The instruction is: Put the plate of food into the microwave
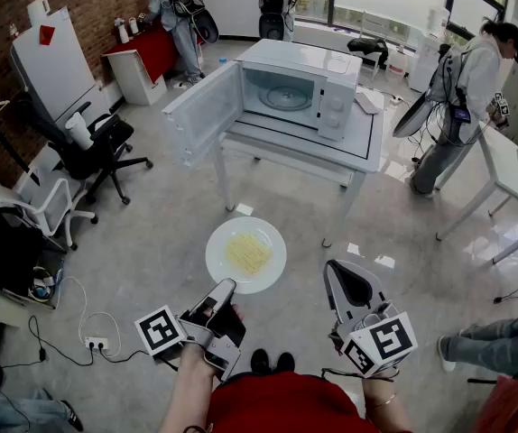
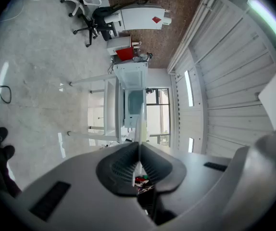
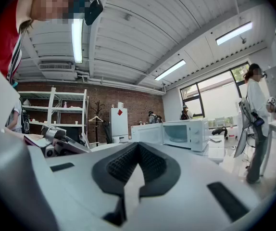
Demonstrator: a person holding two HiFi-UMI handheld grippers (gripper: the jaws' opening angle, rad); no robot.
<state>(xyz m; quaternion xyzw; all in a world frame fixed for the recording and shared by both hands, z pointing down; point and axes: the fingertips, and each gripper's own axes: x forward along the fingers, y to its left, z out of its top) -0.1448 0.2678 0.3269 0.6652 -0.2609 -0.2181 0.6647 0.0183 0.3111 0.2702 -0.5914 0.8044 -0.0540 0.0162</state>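
Head view: the plate [image 1: 245, 253] of noodles hangs over the floor at lower centre, and the left gripper [image 1: 226, 286] clamps its near rim. The microwave [image 1: 300, 93] sits on a white table [image 1: 367, 147] at upper centre with its door [image 1: 203, 114] swung wide. The right gripper [image 1: 336, 273] is at lower right, apart from the plate.

Left gripper view: the jaws are pinched on the plate's thin rim, seen edge-on. The microwave lies ahead at centre.

Right gripper view: the jaws are together with nothing between them.

Judgement: this is the carrying step. The next move calls for keeping the plate level and bringing it up to the open cavity.
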